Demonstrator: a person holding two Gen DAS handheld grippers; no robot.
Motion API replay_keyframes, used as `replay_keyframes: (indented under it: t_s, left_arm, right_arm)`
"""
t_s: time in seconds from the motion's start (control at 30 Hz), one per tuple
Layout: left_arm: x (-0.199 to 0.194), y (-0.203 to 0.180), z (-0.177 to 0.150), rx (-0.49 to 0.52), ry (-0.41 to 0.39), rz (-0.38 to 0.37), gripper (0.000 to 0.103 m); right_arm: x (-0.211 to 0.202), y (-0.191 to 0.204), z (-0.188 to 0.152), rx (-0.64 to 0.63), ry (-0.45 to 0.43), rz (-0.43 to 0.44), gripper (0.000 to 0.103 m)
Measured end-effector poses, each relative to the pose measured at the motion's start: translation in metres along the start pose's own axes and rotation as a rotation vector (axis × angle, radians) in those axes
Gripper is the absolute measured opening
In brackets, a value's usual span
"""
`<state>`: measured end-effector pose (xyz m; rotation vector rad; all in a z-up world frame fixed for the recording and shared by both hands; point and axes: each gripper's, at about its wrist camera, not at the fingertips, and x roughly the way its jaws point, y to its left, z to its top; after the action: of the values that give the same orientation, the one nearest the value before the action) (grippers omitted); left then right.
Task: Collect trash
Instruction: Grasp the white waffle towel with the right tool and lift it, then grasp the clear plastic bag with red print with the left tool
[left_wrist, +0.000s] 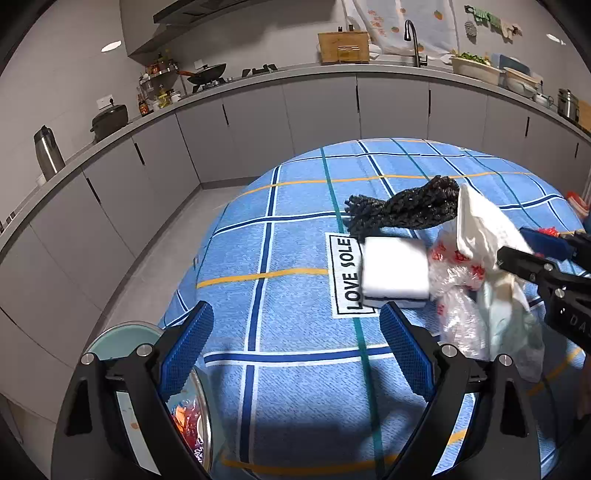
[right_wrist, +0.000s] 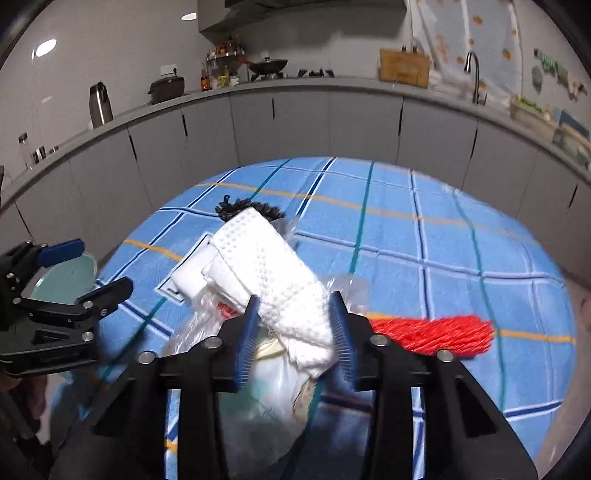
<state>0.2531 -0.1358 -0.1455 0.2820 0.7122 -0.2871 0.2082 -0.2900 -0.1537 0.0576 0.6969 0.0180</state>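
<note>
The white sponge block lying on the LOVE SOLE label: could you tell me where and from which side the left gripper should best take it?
Grip the white sponge block across its two short ends, coming down from above and from the near side, where the open left gripper already faces it. Its flat, boxy sides suit parallel pads. The black netting crowds its far edge and the plastic bag its right, so keep the pads low and central.
</note>
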Motion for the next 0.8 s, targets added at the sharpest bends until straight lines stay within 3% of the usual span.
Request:
replay_keyframes:
  t_s: [0.17,0.43,0.8]
  left_arm:
    - [-0.007,-0.003,0.001,0.003,-0.006,-0.013,0.090]
    - [-0.017,-0.014,0.002,0.018,-0.021,-0.043,0.090]
    - [-0.006,-0.049,-0.002,0.073,0.008,-0.094,0.088]
  right_arm:
    - [-0.015,0.005,-0.004,0.011,-0.024,0.023,0.020]
    - [-0.061,-0.007,-0.011,0.111,-0.123,-0.012,0.020]
    - [-0.075,-0.026,-0.032,0.204,-0.139,-0.040,0.020]
